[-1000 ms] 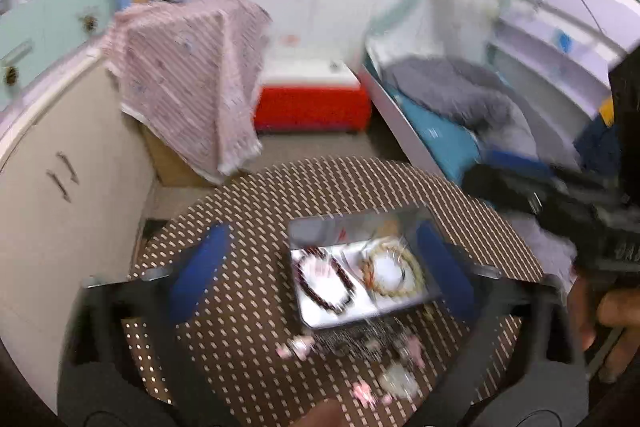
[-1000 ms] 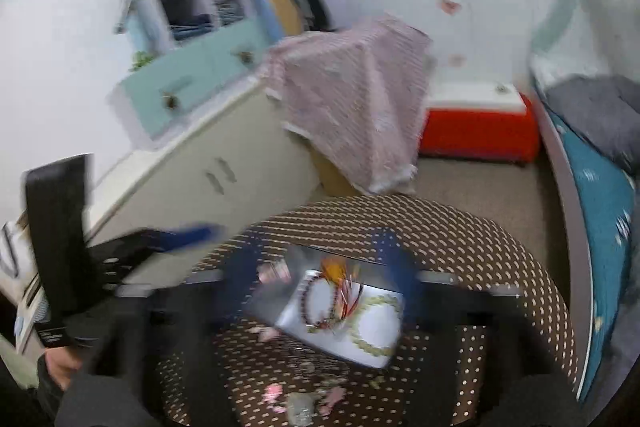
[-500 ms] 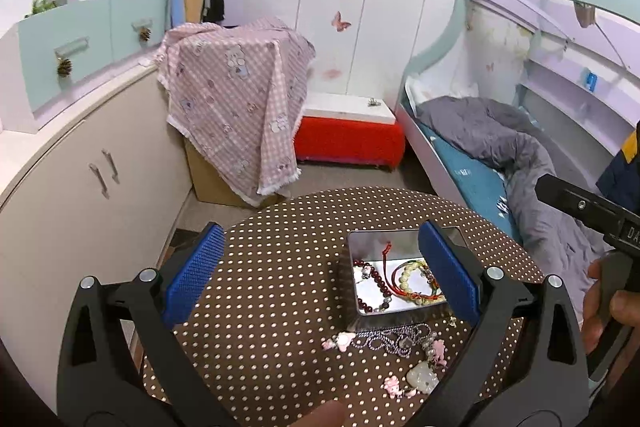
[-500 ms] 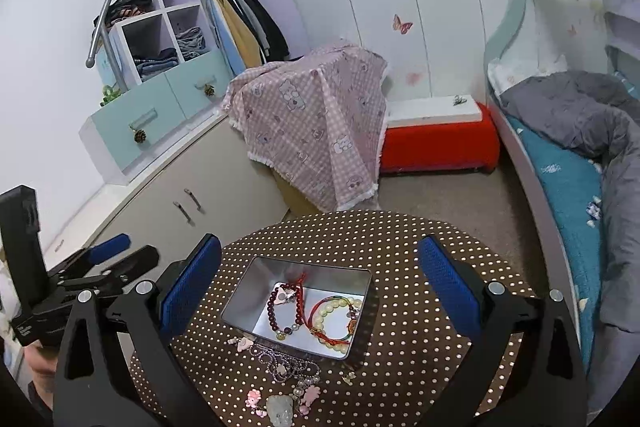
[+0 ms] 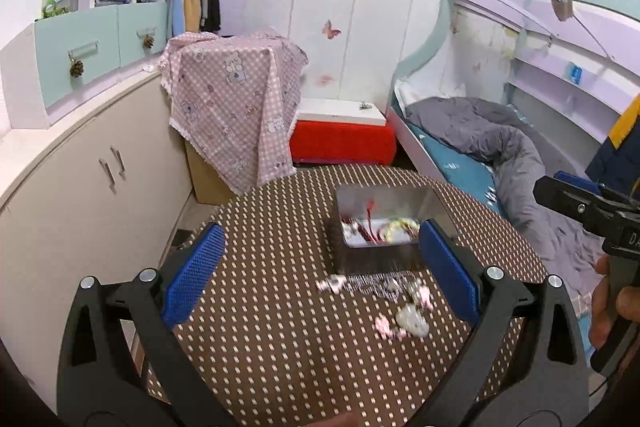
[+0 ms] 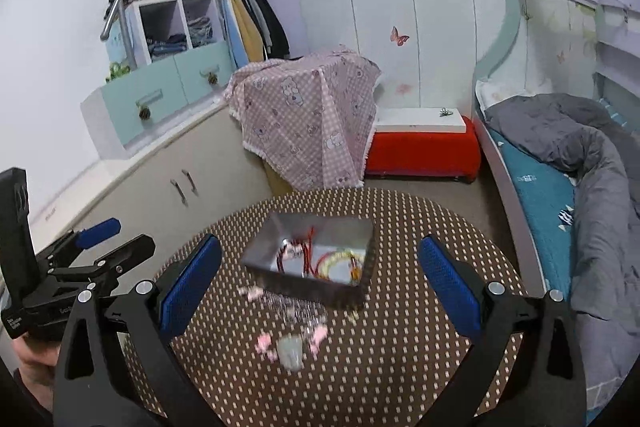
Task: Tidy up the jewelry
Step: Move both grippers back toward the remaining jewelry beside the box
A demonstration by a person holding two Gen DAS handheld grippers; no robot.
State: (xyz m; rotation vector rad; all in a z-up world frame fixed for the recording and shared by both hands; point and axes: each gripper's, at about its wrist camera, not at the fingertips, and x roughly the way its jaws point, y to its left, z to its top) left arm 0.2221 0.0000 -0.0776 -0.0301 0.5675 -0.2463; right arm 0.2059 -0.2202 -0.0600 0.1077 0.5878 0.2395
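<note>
Both held above the table [image 6: 400,367], neither touching anything. Left gripper [image 5: 320,275] spread wide, grasping nothing; right gripper [image 6: 320,283] likewise released and bare. Tin [image 6: 316,259] toward the far edge, already holding bracelets [image 6: 340,261]. Necklace [image 6: 296,323] loose on the cloth just beside the tin's near wall, chain bunched, pale pendant [image 6: 290,349] nearest the front edge.

Probably next: lift the necklace into the tin. Best to come down over the bunched chain rather than the pendant, pinch low against the cloth, raise high enough for the dangling end to clear the wall, then release over a bare part of the tin's floor. Worth steadying the tin with the other claw, since light metal likely slides.
</note>
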